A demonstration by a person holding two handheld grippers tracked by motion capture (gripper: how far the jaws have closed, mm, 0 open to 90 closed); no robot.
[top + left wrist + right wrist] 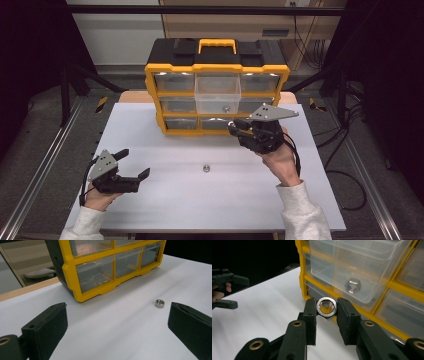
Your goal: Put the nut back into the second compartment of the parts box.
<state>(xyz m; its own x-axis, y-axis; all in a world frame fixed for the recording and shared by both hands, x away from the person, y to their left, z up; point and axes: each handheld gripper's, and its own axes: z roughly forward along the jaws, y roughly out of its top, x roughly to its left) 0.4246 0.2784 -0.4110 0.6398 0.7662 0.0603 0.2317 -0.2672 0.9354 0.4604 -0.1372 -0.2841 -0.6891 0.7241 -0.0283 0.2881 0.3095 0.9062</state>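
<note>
Right gripper (326, 312) jaws tight on nut (326, 306); left gripper (117, 325) jaws wide, empty.

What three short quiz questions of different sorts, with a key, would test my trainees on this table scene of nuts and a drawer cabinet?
1. True or false: the right gripper is shut on a hex nut.
2. Which drawer of the yellow organizer cabinet is pulled out? A) top middle B) bottom left C) middle right
3. What lies loose on the white table between the two grippers?

Key
1. True.
2. A: the open drawer already holds one nut.
3. A second hex nut, ahead of the open left gripper.
</note>
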